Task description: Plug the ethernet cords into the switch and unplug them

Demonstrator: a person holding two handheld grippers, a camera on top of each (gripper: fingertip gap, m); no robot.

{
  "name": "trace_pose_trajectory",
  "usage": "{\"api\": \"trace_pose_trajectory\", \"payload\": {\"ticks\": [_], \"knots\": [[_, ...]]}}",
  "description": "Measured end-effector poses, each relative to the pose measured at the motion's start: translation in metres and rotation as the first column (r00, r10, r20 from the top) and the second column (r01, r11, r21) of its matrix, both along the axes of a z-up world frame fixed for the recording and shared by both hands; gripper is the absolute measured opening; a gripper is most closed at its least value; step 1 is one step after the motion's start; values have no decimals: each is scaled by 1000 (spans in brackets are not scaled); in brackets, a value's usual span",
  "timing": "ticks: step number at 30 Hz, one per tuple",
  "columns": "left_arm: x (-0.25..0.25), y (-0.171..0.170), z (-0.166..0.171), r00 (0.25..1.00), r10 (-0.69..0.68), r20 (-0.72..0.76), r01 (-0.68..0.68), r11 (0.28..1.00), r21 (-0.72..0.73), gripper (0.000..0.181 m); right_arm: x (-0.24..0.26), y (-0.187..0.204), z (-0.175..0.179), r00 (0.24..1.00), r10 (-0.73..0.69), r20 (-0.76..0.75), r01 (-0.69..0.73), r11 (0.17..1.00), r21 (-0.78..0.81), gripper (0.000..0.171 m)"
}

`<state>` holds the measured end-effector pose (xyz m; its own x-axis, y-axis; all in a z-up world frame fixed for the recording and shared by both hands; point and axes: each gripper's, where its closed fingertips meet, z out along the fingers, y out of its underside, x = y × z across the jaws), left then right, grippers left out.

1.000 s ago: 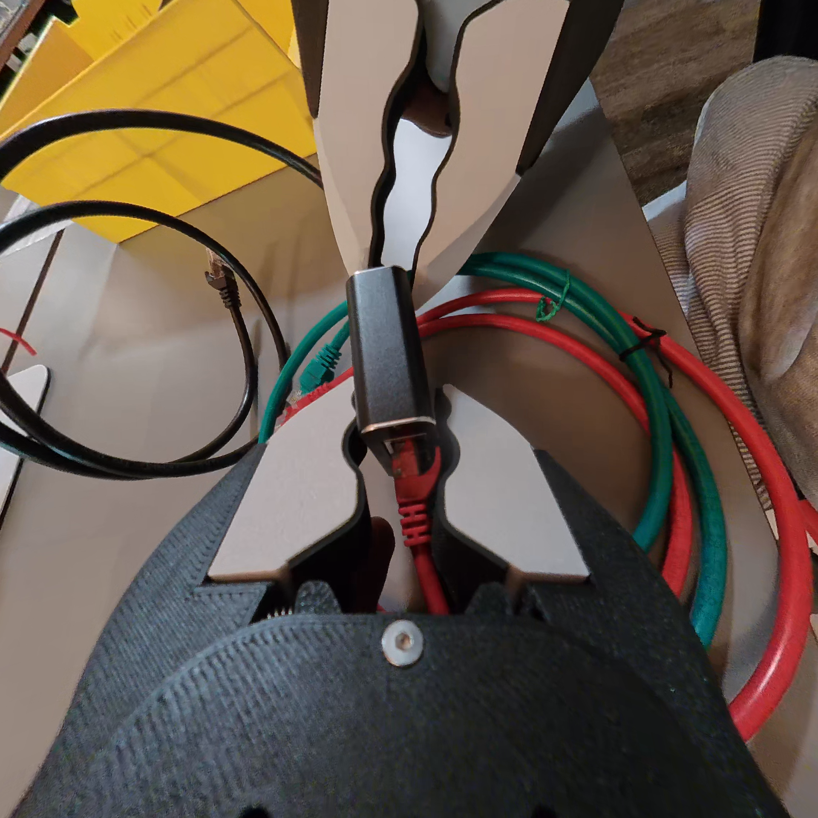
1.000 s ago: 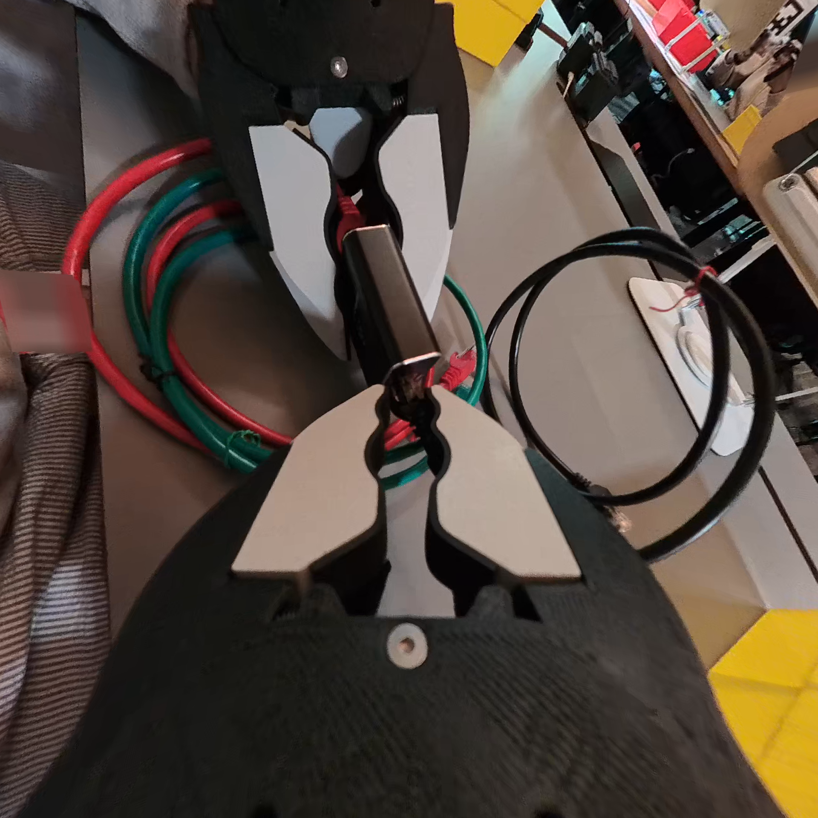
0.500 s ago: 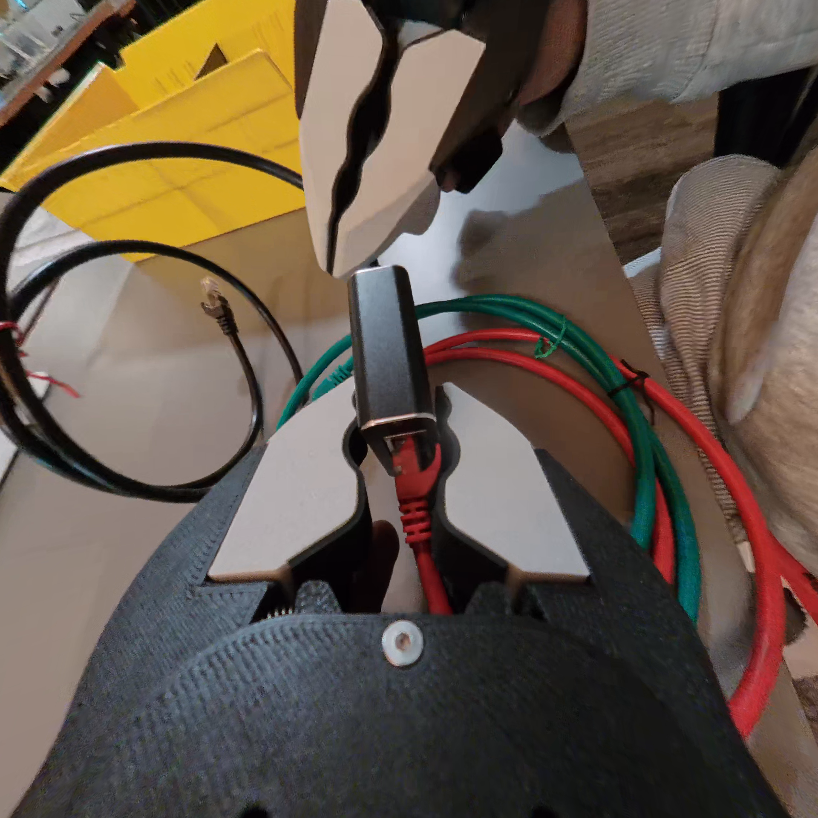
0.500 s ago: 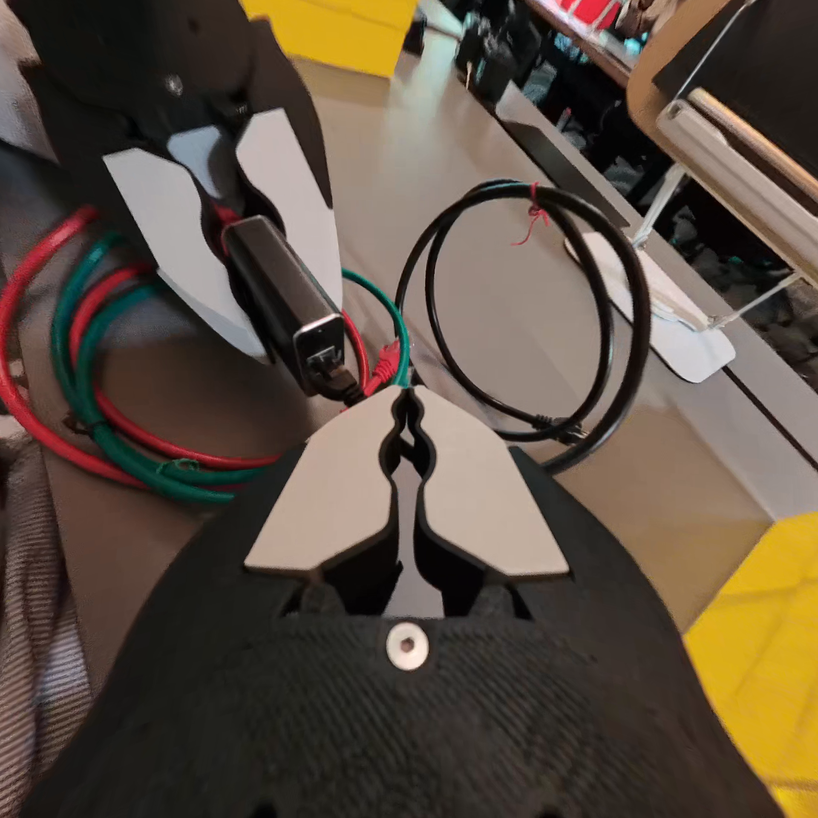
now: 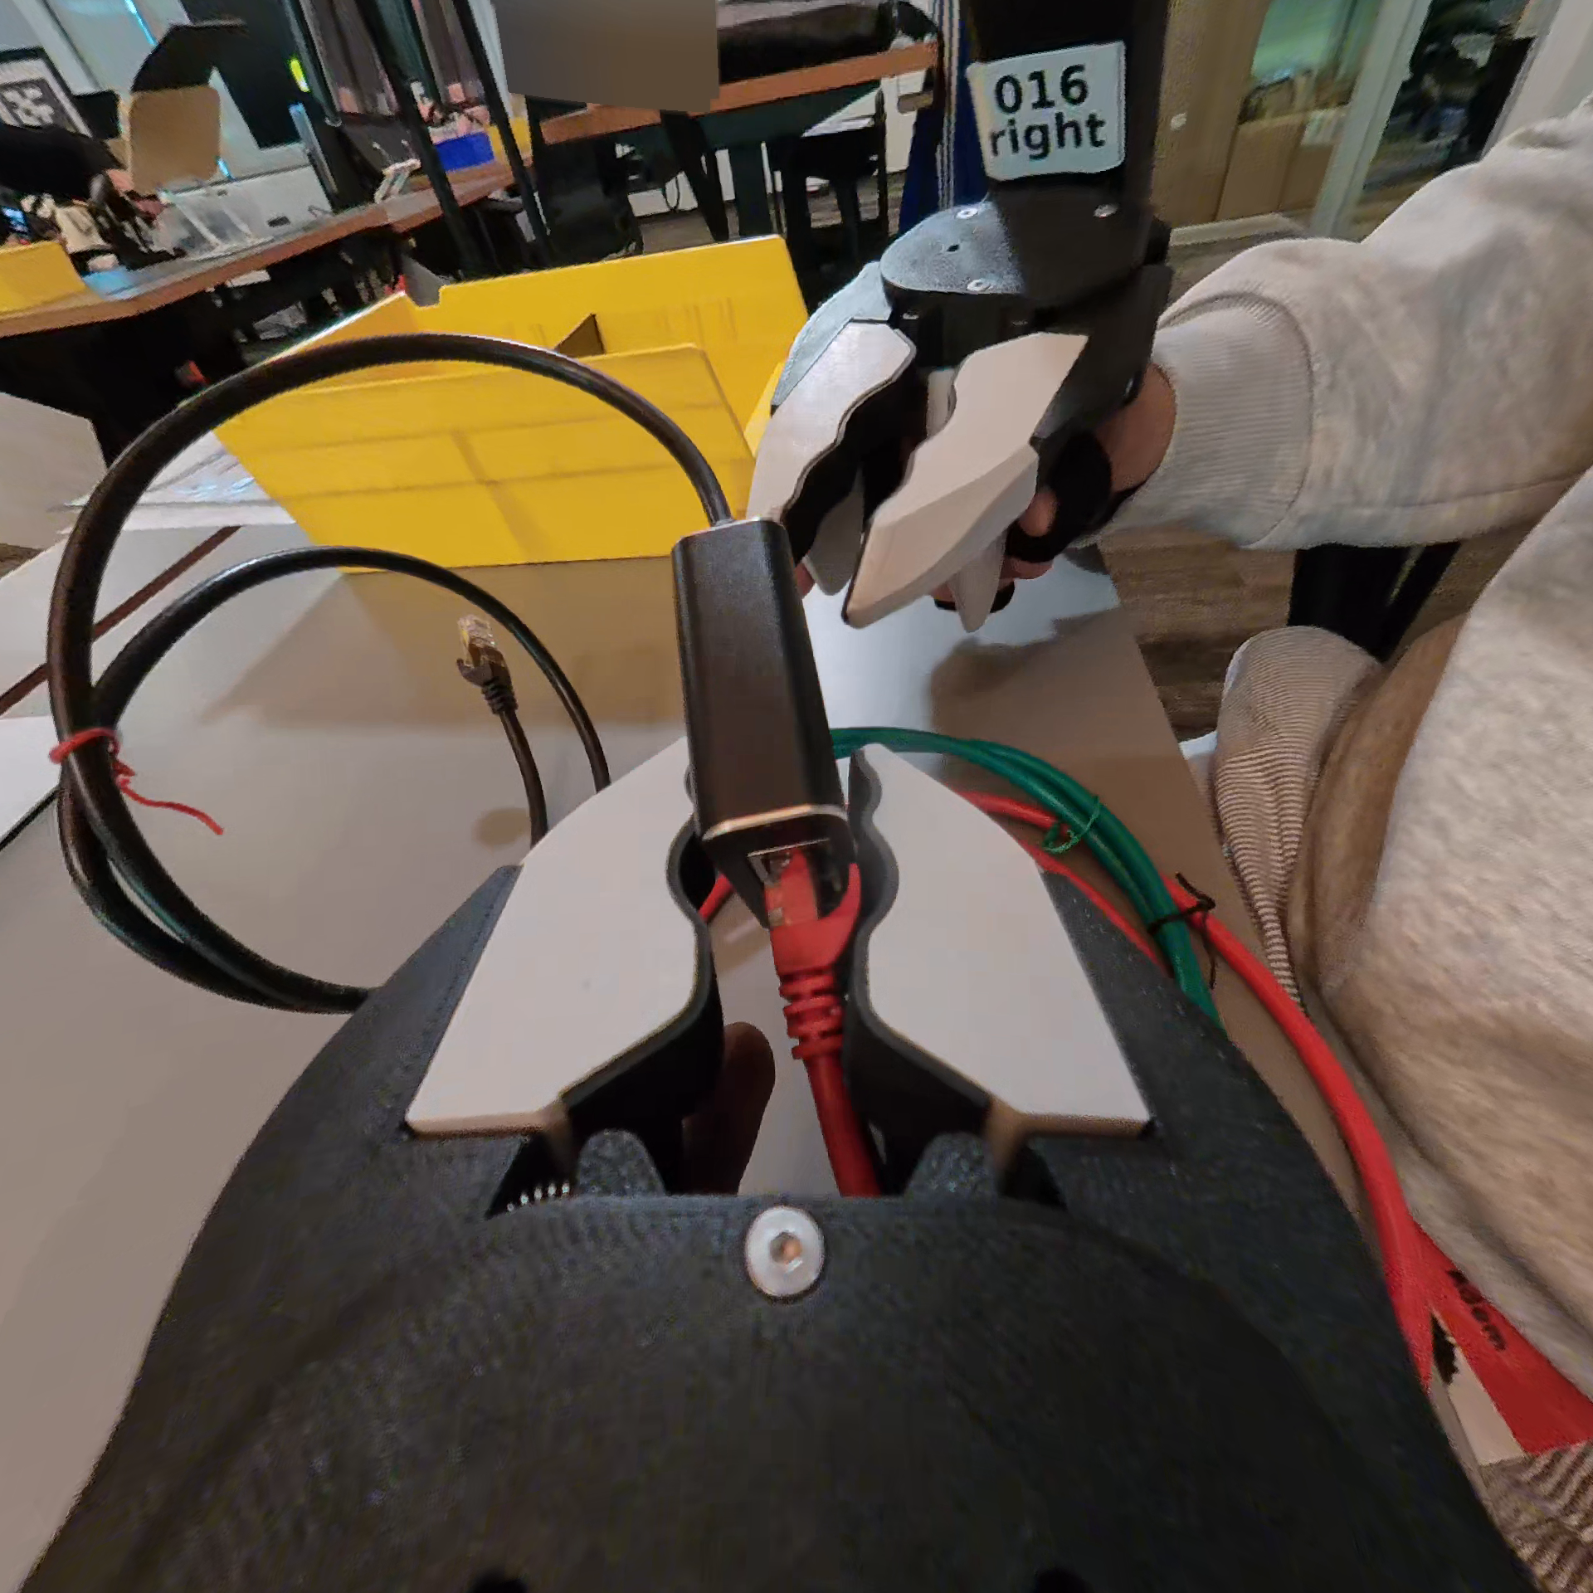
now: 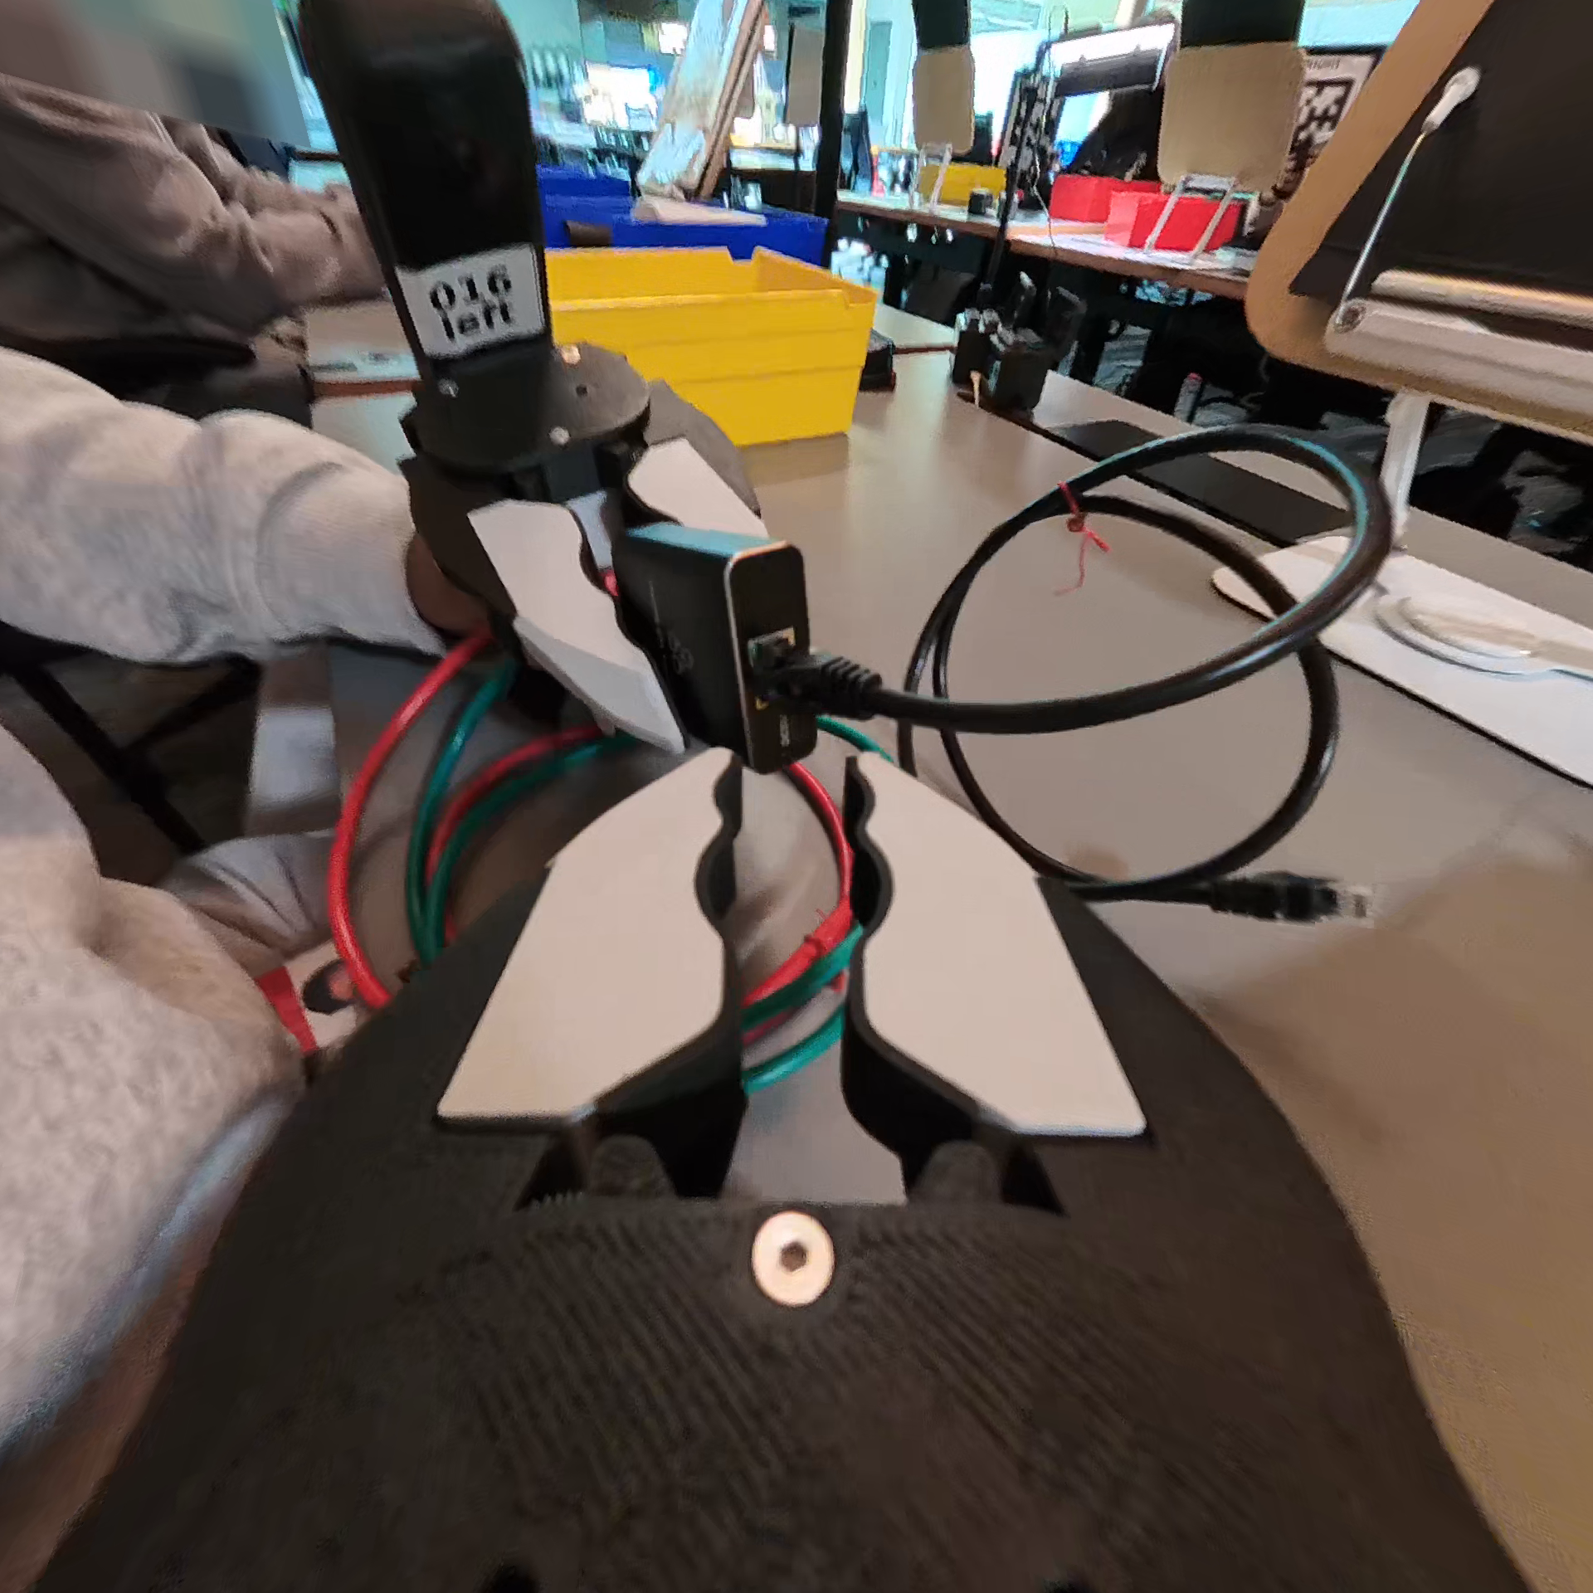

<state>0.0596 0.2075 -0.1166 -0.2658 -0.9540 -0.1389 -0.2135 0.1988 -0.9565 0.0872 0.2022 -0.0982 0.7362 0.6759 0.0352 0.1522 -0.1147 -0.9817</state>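
My left gripper [image 5: 771,767] is shut on a small black switch [image 5: 750,681] and holds it above the table. A red cord plug [image 5: 810,922] sits in its near port. A black cord [image 5: 78,776] is plugged into its far end, and its other plug [image 5: 478,646] hangs free. In the right wrist view the black plug [image 6: 810,677] sits in the switch [image 6: 715,638], held by the left gripper [image 6: 655,638]. My right gripper [image 6: 793,767] is open and empty, just short of the switch; it also shows in the left wrist view [image 5: 845,595]. Red [image 6: 353,819] and green [image 6: 422,827] coils lie below.
A yellow bin [image 5: 517,431] stands at the back of the grey table [image 5: 259,819], also in the right wrist view [image 6: 707,336]. A white stand base [image 6: 1422,638] lies at the right. A person's grey sleeve [image 5: 1379,414] and lap lie along the near edge.
My right gripper let go of the black plug, drew back from the switch and opened. My left gripper raised and tilted the switch, with both cords in it.
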Motion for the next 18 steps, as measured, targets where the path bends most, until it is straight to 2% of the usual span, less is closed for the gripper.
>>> {"api": "trace_pose_trajectory", "payload": {"ticks": [1,4,10,18], "knots": [[0,-2,1,1000,-6,4,6,1000,-6,28,0,-1,5,999,7,-33,-7,1000,6,20],[1,-6,6,999,-23,23,24,999,-34,28,-2,-4,9,994,35,-104,-36,999,-12,17],[1,-16,12,996,-70,51,75,992,-99,28,-6,-4,15,974,64,-215,-76,996,-47,23],[2,-22,18,993,-88,81,101,981,-168,28,-6,-7,23,954,87,-288,-104,994,-43,19]]}}
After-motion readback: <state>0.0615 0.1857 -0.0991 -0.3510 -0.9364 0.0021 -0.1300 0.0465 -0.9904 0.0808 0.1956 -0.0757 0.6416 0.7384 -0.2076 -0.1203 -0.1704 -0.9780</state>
